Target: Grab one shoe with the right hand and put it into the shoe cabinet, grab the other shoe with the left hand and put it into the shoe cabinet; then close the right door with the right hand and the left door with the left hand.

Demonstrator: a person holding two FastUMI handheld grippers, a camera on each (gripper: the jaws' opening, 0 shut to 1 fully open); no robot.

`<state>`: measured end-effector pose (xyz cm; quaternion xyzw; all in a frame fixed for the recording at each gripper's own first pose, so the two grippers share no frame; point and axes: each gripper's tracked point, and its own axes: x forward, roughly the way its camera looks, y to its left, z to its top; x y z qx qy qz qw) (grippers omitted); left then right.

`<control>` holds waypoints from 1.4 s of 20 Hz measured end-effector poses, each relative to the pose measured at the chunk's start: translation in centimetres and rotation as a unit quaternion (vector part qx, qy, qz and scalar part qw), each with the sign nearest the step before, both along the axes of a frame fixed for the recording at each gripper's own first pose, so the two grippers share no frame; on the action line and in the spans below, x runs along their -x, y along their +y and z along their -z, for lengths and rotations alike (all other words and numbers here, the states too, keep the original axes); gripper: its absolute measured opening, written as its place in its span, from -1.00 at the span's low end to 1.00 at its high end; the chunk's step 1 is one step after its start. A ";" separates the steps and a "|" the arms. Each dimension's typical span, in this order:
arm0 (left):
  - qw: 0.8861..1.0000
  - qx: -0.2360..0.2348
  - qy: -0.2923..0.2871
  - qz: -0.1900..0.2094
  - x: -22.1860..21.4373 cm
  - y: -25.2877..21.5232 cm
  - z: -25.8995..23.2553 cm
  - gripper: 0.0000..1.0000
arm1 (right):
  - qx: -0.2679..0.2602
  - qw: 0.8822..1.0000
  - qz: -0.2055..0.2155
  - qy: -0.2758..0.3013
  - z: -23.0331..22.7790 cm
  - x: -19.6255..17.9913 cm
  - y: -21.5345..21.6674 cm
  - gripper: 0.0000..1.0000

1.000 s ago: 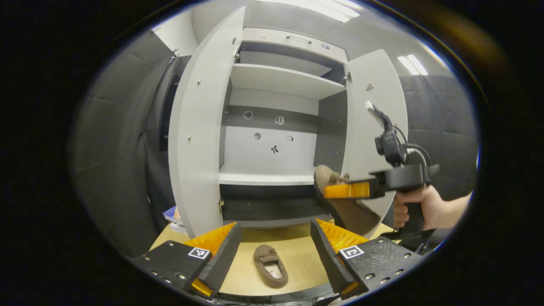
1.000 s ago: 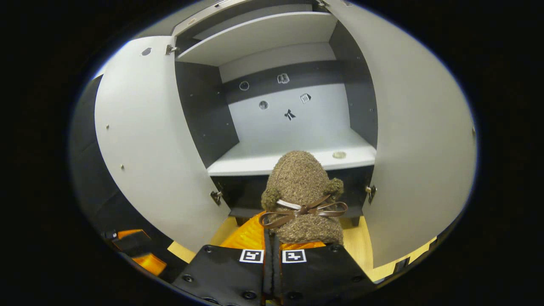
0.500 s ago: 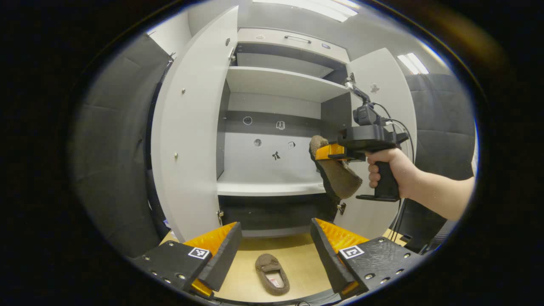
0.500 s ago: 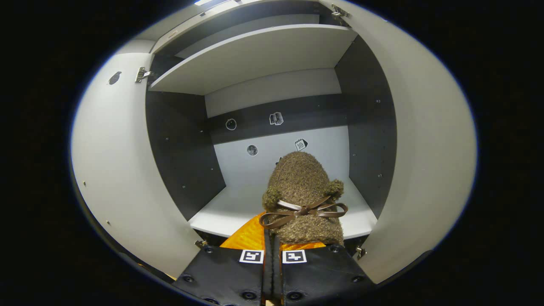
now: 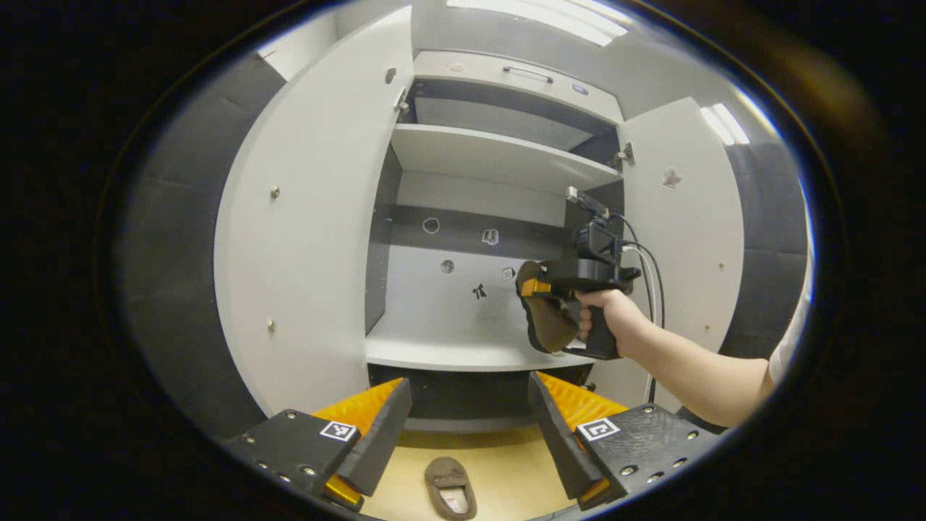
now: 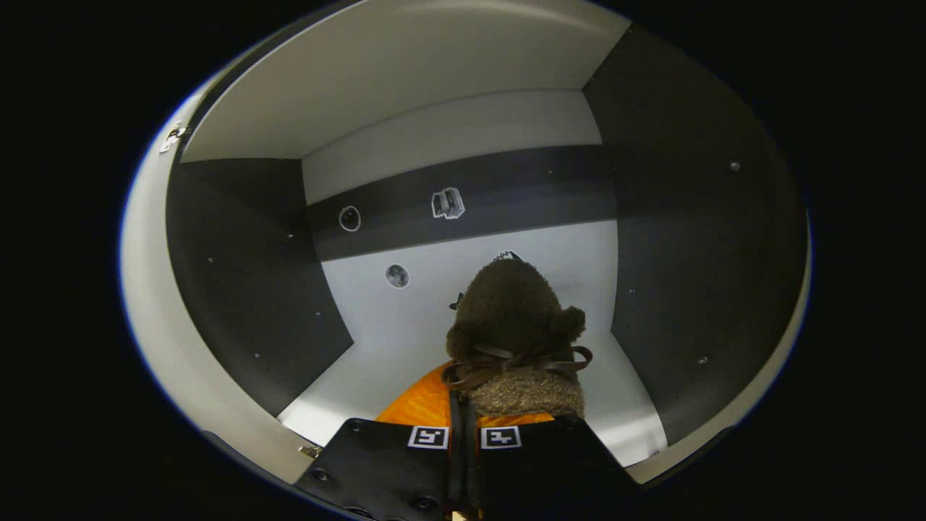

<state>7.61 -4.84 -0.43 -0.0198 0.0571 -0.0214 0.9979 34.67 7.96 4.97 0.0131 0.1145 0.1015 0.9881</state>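
A grey shoe cabinet (image 5: 463, 155) stands with its left door (image 5: 311, 217) and right door (image 5: 680, 239) swung wide. The right gripper (image 6: 463, 405), fingers nearly together, clamps a brown fuzzy shoe (image 6: 515, 325) inside the middle compartment, above the shelf (image 5: 448, 351). The left gripper (image 5: 466, 423) hangs near, fingers wide and bare, over the other shoe (image 5: 450, 496) on the wooden floor (image 5: 521, 477).
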 end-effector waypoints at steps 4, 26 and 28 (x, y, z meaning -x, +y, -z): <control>1.000 -0.001 0.012 -0.017 -0.8 0.0 0.2 0.88 | -0.001 1.000 0.011 0.023 1.5 -3.9 -0.5 -0.96; 1.000 -0.003 0.023 0.007 1.6 -0.1 3.2 0.99 | 0.021 0.991 -0.033 0.124 6.0 1.8 3.3 0.95; 1.000 -0.012 0.021 0.015 2.2 0.9 3.5 0.99 | 0.040 0.993 -0.025 0.106 6.2 3.2 3.3 0.97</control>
